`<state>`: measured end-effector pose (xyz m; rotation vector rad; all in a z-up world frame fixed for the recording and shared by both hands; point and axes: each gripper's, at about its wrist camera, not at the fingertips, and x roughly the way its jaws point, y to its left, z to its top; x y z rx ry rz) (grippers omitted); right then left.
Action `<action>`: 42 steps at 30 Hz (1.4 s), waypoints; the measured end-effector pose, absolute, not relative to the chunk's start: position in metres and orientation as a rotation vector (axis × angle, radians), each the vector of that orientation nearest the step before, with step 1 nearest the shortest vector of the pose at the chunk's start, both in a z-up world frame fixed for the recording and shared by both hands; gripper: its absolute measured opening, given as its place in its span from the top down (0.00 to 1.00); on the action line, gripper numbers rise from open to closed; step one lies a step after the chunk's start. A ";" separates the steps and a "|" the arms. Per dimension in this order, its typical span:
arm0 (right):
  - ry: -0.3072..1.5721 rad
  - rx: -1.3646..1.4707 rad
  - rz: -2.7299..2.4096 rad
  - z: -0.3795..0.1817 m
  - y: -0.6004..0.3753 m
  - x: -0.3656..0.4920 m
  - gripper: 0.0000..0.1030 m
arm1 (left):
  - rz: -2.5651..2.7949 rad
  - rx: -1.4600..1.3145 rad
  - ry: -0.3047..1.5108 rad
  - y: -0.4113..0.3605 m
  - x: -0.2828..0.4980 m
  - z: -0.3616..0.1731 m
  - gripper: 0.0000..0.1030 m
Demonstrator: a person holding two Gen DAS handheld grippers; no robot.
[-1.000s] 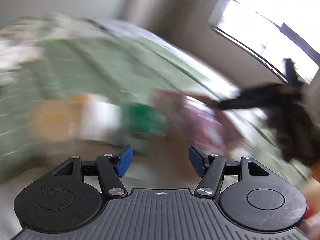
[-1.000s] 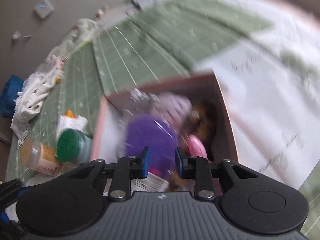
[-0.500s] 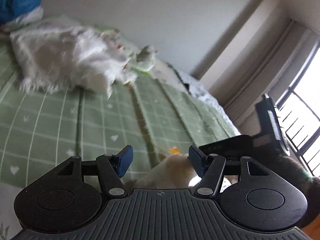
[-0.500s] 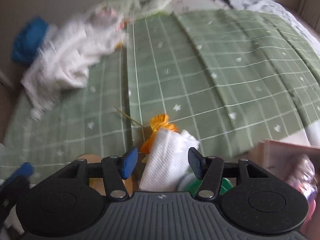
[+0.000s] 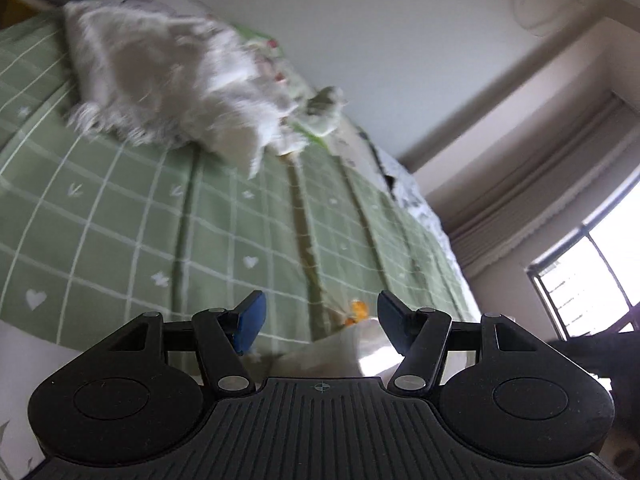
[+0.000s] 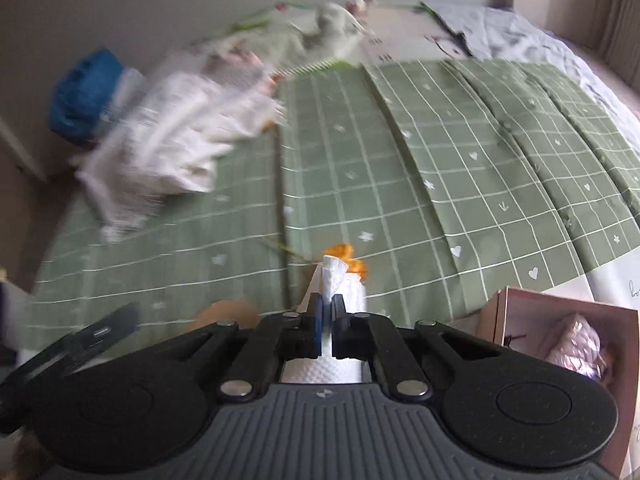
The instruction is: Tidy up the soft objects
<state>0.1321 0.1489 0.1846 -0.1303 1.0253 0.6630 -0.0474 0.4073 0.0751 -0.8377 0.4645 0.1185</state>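
In the right wrist view my right gripper (image 6: 326,310) is shut on a white textured cloth (image 6: 334,276), which pokes up past the pinched jaws. An orange tuft (image 6: 348,258) lies just behind the cloth on the green checked bedspread (image 6: 440,184). My left gripper (image 5: 320,320) stands open with nothing between its blue pads. The same white cloth (image 5: 340,348) and orange tuft (image 5: 358,310) show low between and below its fingers. A pink box (image 6: 496,320) at the right holds a purple soft item (image 6: 576,340).
A white fringed blanket (image 6: 172,140) lies crumpled at the far left of the bed, with a blue bundle (image 6: 86,92) beyond it. Pale green bedding (image 6: 332,28) sits against the wall. An orange-brown object (image 6: 224,312) lies left of the cloth. A window (image 5: 592,280) is at the right.
My right gripper left the pink box, came over the white cloth with open jaws, then shut on it. The left view swung from the box area to the bed.
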 end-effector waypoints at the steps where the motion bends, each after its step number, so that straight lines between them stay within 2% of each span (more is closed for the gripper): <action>1: 1.041 -0.113 0.685 0.188 0.143 0.126 0.96 | 0.108 -0.815 0.457 0.403 -0.047 0.079 0.35; 9: 1.202 -0.143 0.739 0.125 0.120 0.085 0.94 | 0.095 -0.700 0.472 0.381 -0.043 0.090 0.35; 11: 1.110 -0.252 0.755 0.117 0.125 0.071 0.91 | 0.121 -0.712 0.456 0.385 -0.045 0.093 0.35; 14: 0.829 -0.545 0.771 0.105 0.144 0.039 0.81 | 0.136 -0.734 0.434 0.388 -0.050 0.095 0.35; 18: 0.570 -0.843 0.730 0.068 0.179 0.013 0.80 | 0.118 -0.760 0.445 0.390 -0.050 0.095 0.35; 30: 0.540 -1.017 0.572 -0.005 0.240 0.066 0.79 | 0.115 -0.851 0.482 0.404 -0.048 0.078 0.35; 32: 0.524 -1.045 0.577 -0.010 0.241 0.067 0.80 | 0.124 -0.860 0.496 0.406 -0.047 0.074 0.35; 33: 0.517 -1.050 0.587 -0.010 0.239 0.065 0.85 | 0.131 -0.866 0.502 0.407 -0.047 0.072 0.35; 34: 0.518 -1.047 0.599 -0.008 0.236 0.062 0.95 | 0.138 -0.873 0.503 0.409 -0.048 0.072 0.35; 42: 0.442 -1.078 0.768 0.016 0.191 -0.018 0.97 | 0.161 -0.866 0.510 0.408 -0.050 0.073 0.35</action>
